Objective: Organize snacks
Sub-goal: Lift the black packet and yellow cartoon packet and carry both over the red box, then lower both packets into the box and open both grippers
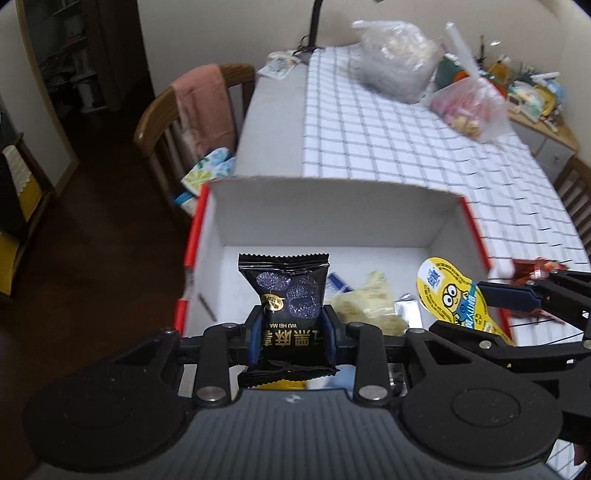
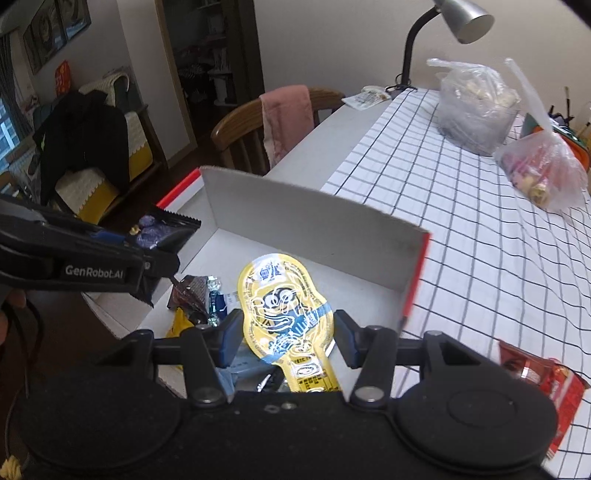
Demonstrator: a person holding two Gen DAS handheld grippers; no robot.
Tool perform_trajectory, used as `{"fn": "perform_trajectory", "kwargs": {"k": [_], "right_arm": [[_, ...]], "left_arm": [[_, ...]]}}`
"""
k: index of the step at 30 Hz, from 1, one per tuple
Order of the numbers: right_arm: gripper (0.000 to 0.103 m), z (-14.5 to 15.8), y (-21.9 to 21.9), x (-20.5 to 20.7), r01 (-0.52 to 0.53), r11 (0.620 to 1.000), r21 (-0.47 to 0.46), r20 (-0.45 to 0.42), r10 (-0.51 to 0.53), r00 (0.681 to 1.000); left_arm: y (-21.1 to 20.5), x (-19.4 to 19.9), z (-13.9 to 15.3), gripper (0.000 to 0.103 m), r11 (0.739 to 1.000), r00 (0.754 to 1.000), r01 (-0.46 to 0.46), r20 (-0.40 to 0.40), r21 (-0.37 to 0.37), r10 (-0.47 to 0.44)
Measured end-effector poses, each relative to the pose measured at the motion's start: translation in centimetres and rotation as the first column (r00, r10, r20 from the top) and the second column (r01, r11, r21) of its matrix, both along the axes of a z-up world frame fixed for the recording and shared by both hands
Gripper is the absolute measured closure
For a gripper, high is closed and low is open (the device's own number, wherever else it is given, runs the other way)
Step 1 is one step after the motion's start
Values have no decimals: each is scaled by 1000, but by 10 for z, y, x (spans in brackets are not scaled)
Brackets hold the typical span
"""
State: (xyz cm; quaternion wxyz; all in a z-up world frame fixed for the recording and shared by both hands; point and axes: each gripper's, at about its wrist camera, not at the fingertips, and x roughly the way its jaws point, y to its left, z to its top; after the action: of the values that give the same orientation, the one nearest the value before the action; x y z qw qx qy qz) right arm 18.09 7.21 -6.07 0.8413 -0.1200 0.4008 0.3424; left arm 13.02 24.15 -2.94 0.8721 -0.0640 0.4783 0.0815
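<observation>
Black snack packet (image 1: 288,310), glossy, with gold lettering and a picture of dark round pieces: clamped upright between the blue pads of the left gripper (image 1: 291,332), jaws narrow and pressing both its sides, held over the near left part of the white cardboard box (image 1: 332,214). Yellow cartoon-character packet (image 2: 286,314), keyhole-shaped with a narrow tail: gripped by the right gripper (image 2: 288,339), jaws at a middling width closed on its waist, also over the box, toward its right side; in the left wrist view the same packet (image 1: 448,295) shows with one blue finger across it. Box — open-topped, white inside, red along its outer edges — stands at the near end of the table, holding several loose items: a pale yellow wrapper (image 1: 369,302), a silver foil piece (image 1: 406,308), a dark brown packet (image 2: 190,291), and a small blue-and-white wrapped sweet (image 2: 216,299). Red snack packet (image 2: 543,380) lies on the cloth outside the box, just right of it. Checked tablecloth (image 2: 461,229), white with dark lines, covers most of the table. Farther back: a clear plastic bag (image 2: 476,107) of pale contents, a second clear bag (image 2: 543,170) of pinkish items beside it, and a grey desk lamp (image 2: 461,18) at the far edge. Wooden chair (image 2: 240,129) at the table's left side, a pink towel (image 2: 288,118) draped over its back.
</observation>
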Motion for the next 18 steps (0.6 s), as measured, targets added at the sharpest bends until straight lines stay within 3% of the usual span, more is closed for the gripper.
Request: {"fn": "perform_trajectory", "kwargs": {"k": [7, 18], "right_arm": [[52, -27, 14, 2, -11, 999, -43, -32, 10, 999], [52, -44, 22, -1, -30, 996, -86, -44, 26, 999]], "left_arm": [[10, 7, -27, 72, 1000, 999, 17, -49, 10, -17], [1, 18, -61, 71, 999, 991, 46, -124, -2, -46]]}}
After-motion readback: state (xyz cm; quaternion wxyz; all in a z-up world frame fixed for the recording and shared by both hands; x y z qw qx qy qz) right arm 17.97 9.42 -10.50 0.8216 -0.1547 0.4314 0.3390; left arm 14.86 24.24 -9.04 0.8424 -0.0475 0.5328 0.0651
